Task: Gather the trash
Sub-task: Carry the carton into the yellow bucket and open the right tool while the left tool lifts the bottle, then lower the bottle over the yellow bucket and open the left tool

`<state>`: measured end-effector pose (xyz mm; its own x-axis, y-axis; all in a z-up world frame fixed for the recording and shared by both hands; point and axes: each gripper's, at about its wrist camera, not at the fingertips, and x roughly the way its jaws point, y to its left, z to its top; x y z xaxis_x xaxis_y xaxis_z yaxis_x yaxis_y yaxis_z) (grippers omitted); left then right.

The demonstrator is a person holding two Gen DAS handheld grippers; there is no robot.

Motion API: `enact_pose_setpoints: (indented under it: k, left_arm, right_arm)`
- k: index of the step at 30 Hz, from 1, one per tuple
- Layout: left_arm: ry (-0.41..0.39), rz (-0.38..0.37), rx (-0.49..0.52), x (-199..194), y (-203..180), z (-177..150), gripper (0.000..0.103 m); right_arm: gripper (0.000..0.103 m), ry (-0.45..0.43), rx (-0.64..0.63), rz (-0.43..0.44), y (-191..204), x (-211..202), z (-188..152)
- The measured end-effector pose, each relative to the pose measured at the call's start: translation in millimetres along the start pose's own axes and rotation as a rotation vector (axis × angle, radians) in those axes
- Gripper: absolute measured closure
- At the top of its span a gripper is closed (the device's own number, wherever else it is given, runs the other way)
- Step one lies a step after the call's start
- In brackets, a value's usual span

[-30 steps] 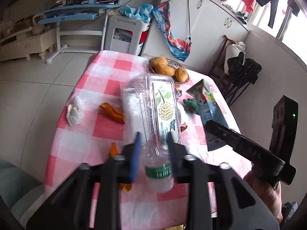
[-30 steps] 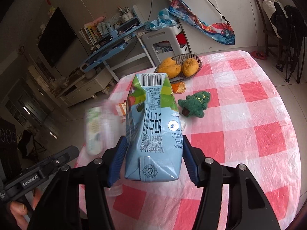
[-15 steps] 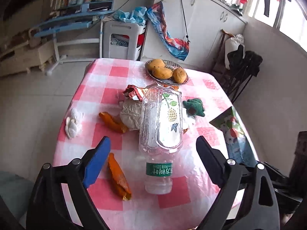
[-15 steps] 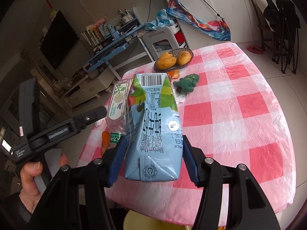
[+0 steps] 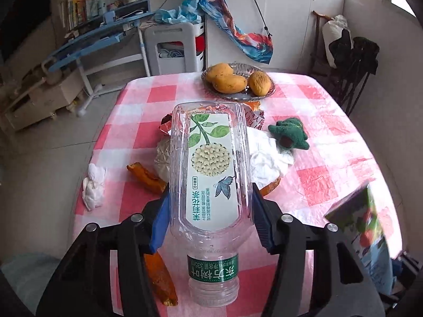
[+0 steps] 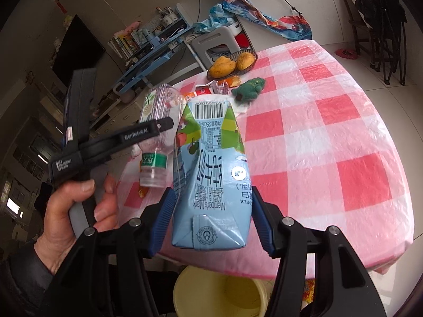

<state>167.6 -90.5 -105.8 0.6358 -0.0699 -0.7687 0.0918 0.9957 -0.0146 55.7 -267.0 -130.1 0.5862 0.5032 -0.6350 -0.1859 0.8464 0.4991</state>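
Observation:
A clear plastic bottle [image 5: 211, 179] with a green neck label points neck-first at the camera, and my left gripper [image 5: 208, 211] is shut on its body. The right wrist view shows that bottle [image 6: 156, 121] held off the table [image 6: 330, 121], a hand [image 6: 79, 206] gripping the left tool. My right gripper [image 6: 211, 211] is shut on a light blue milk carton [image 6: 211, 179], barcode end away from me. The carton [image 5: 367, 232] also shows at the lower right in the left wrist view. On the table [image 5: 330, 185] lie orange peels [image 5: 148, 177], a white tissue [image 5: 92, 185] and crumpled white paper [image 5: 267, 155].
A yellow bin [image 6: 219, 290] stands on the floor under the table's near edge, below the carton. A glass bowl of fruit [image 5: 238, 82] and a green plush toy [image 5: 289, 134] sit at the far side. A red wrapper [image 5: 165, 126] lies behind the bottle. Chairs and shelves ring the table.
My left gripper stood wide open half a second ago and has now shut on the bottle's body. The right gripper has drawn back with the carton toward the near edge, above the bin.

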Motion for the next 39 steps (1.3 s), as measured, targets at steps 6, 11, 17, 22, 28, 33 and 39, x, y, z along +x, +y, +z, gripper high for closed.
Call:
enact_pose_setpoints:
  k: [6, 11, 17, 22, 28, 33, 39]
  left_arm:
    - [-0.083, -0.076, -0.073, -73, 30, -17, 0.05]
    - [-0.11, -0.089, -0.101, -134, 50, -63, 0.05]
    - [-0.046, -0.09, -0.114, -165, 58, -137, 0.05]
    - [0.039, -0.119, -0.119, -165, 50, -185, 0.05]
    - [0.187, -0.146, -0.044, -143, 18, -223, 0.05]
    - [0.322, -0.128, -0.001, -116, 3, -236, 0.049]
    - [0.273, -0.073, -0.021, -121, 15, -226, 0.034]
  right_arm:
    - [0.047, 0.099, -0.134, 0.058, 49, -12, -58]
    - [0.047, 0.267, -0.213, 0.067, 73, 7, -115]
    - [0.047, 0.353, -0.205, -0.008, 65, 28, -128]
    - [0.039, 0.181, -0.098, -0.077, 41, -1, -99]
    - [0.027, 0.041, -0.082, -0.168, 24, -4, -45]
    - [0.022, 0.07, -0.119, -0.264, 10, 37, 12]
    - [0.022, 0.122, -0.168, -0.363, -5, 83, 47]
